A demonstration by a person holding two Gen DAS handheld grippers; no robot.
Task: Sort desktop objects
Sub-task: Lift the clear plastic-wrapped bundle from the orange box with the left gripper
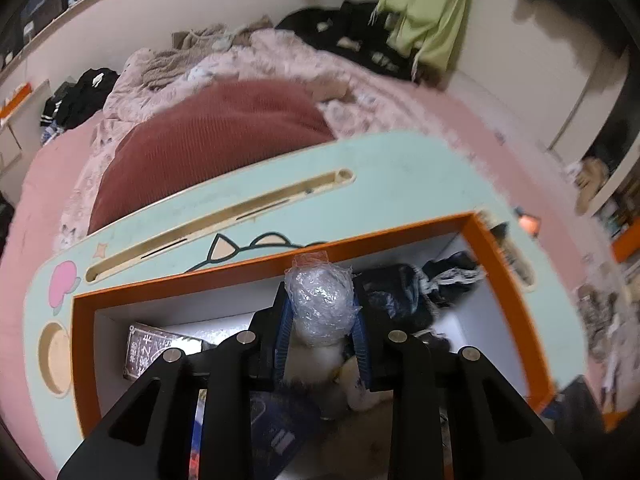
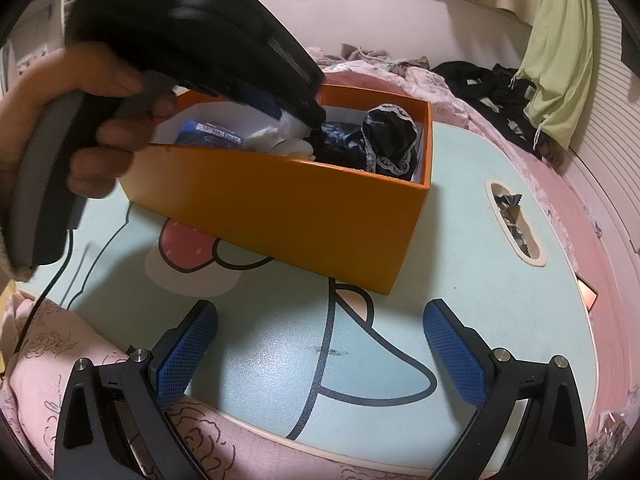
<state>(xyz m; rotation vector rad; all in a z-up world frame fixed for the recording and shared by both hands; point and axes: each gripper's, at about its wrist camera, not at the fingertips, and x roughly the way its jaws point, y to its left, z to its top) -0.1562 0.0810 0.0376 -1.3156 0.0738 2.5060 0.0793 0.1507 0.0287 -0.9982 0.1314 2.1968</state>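
An orange box point(image 1: 492, 248) point(image 2: 280, 208) stands on the mint cartoon lap desk point(image 1: 400, 168) point(image 2: 480, 264). My left gripper point(image 1: 320, 294), held by a hand point(image 2: 92, 120), reaches down into the box and is shut on a bundle wrapped in crinkled clear plastic point(image 1: 320, 304) with white fluff below it point(image 2: 280, 140). Black lace-trimmed fabric point(image 1: 404, 296) point(image 2: 388, 136) fills the box's right end. A blue packet point(image 2: 208, 136) and a dark printed packet point(image 1: 148, 352) lie at its left end. My right gripper point(image 2: 320, 340) hovers open over the desk's near part, with nothing between its blue pads.
The desk has a long groove point(image 1: 224, 216), a round cup hole point(image 1: 56, 356) and a side slot holding wrappers point(image 2: 516, 224). It sits on a bed with pink bedding, a red cushion point(image 1: 212, 140), dark clothes and a hanging green cloth point(image 1: 432, 12). A black cable point(image 2: 52, 280) trails from the left gripper's handle.
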